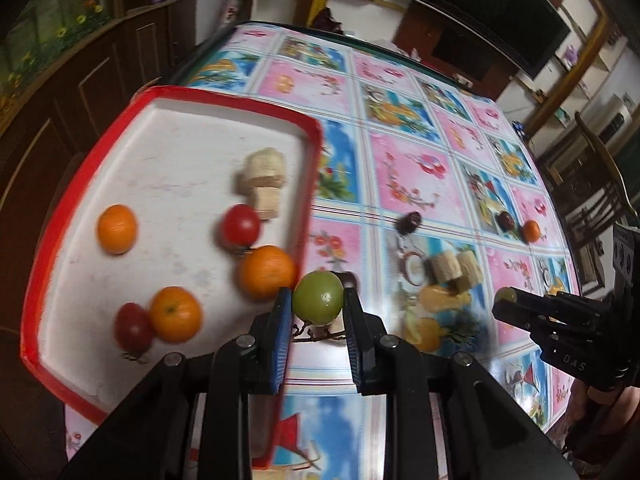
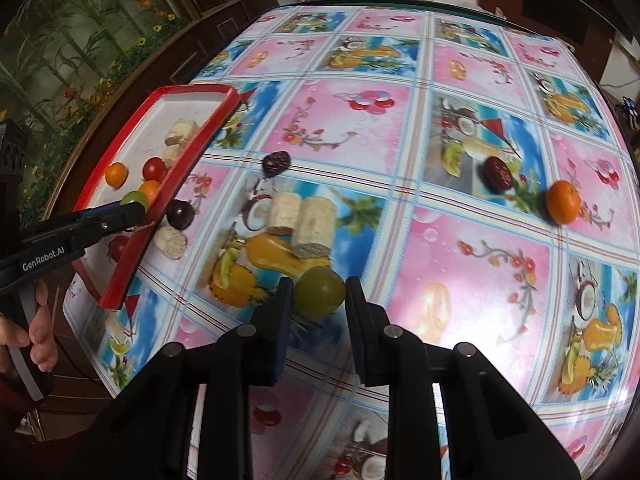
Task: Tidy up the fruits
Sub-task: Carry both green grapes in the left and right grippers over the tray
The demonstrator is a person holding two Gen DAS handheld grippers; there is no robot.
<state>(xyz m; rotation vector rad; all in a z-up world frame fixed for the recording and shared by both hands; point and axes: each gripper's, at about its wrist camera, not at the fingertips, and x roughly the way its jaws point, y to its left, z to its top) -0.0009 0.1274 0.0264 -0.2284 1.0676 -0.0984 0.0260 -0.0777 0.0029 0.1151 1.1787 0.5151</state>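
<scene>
Two grippers each clenched one green grape, left gripper (image 1: 318,304) over red tray (image 1: 312,128) rim, right gripper (image 2: 319,292) above open tablecloth (image 2: 480,280), three oranges, two tomatoes inside.

The tray (image 1: 48,208) sits on the table's (image 2: 460,280) left side with oranges, tomatoes and maybe banana pieces in it. Right of the tray, more fruit lies on the table. Each claw holds a grape.

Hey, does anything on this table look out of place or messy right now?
Yes. Several fruits sit loose on the patterned tablecloth outside the red-rimmed white tray: a small orange mandarin, two dark dates, and peeled banana chunks.
</scene>
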